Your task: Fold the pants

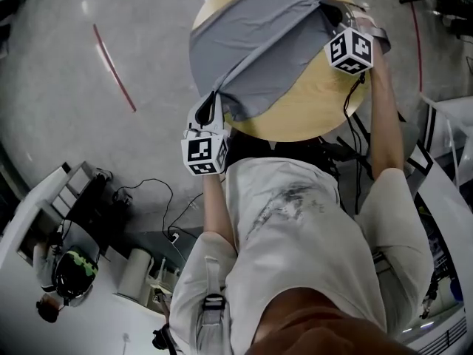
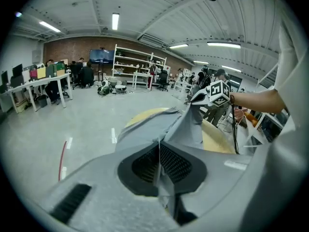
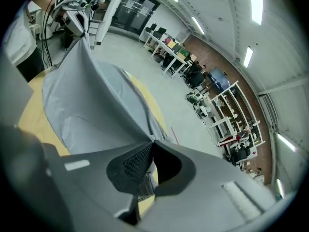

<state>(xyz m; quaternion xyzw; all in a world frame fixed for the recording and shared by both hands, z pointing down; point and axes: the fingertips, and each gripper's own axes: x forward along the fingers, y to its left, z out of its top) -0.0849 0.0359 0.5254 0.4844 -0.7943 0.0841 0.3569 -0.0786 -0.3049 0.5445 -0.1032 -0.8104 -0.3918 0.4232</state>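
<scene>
Nearest is the person's white shirt point(image 1: 295, 220), just on the near side of the round light-wood worktop point(image 1: 310, 109). At the worktop's near-left rim, the left gripper point(image 2: 159, 146) has its jaws pressed together on a thin edge of the plain grey fabric pants point(image 1: 251, 50), the cloth caught as a narrow fold between the ribbed black pads. Above the worktop's right rim, the right gripper point(image 3: 151, 146) has its jaws closed the same way on another edge of the garment. The pants hang stretched between the two grips, raised off the worktop in a taut ridge. From there they spread in smooth, softly creased sheets over the worktop's left and far parts, and slip a little past its left rim. The worktop's near-right part is bare wood. Each gripper carries a white cube printed with black square marker patterns rather than letters. Left of the worktop, a thin red line point(image 1: 113, 66) crosses the grey concrete floor point(image 1: 89, 124). Well beyond the worktop stand white open shelves point(image 2: 137, 66) in front of a brick wall.
</scene>
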